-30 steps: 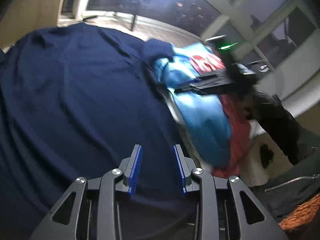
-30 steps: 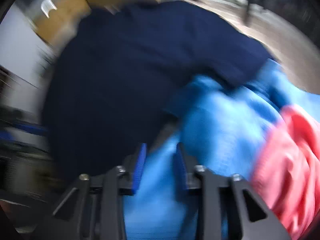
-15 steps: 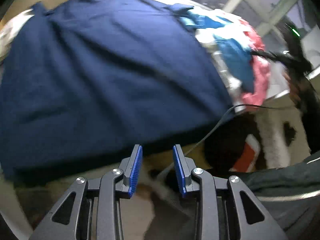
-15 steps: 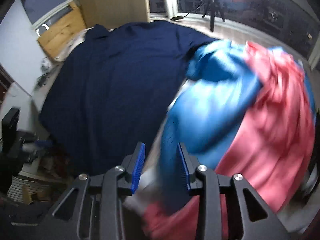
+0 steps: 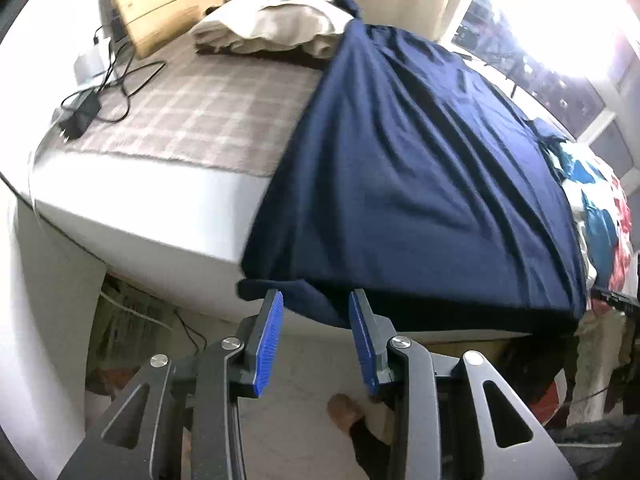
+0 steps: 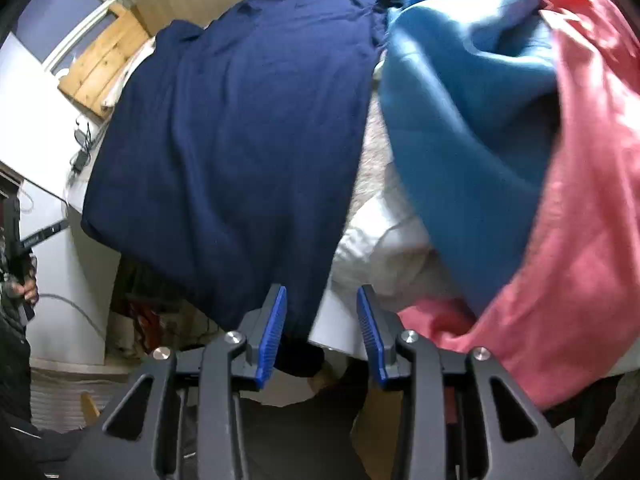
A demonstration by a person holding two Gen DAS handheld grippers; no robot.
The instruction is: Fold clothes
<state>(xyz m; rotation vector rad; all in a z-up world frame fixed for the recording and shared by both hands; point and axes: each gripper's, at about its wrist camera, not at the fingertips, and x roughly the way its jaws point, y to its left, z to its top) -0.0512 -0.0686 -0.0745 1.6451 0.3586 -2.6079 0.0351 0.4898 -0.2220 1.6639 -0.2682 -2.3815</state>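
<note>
A navy garment (image 5: 420,152) lies spread flat on the bed, its near hem hanging over the mattress edge. My left gripper (image 5: 316,296) points down at the hem's left corner. Its jaws are opening, and the hem corner shows in the gap without either pad (image 5: 272,336) touching it. In the right wrist view the same navy garment (image 6: 240,120) fills the left half. My right gripper (image 6: 320,292) hangs over the hem's right corner, jaws opening. The cloth sits beside the left pad (image 6: 274,328), not pinched.
A blue garment (image 6: 460,100) and a red one (image 6: 580,200) lie piled at the right of the bed. Beige bedding (image 5: 276,20), a wooden headboard (image 5: 160,0) and a charger with cables (image 5: 80,116) sit on the plaid sheet (image 5: 200,112). A foot (image 5: 344,408) stands on the floor.
Both grippers have swung away from the clothes pile to the bed's near edge. The left one moved far left, to the navy hem's left corner. The right one came back to the hem's right corner.
</note>
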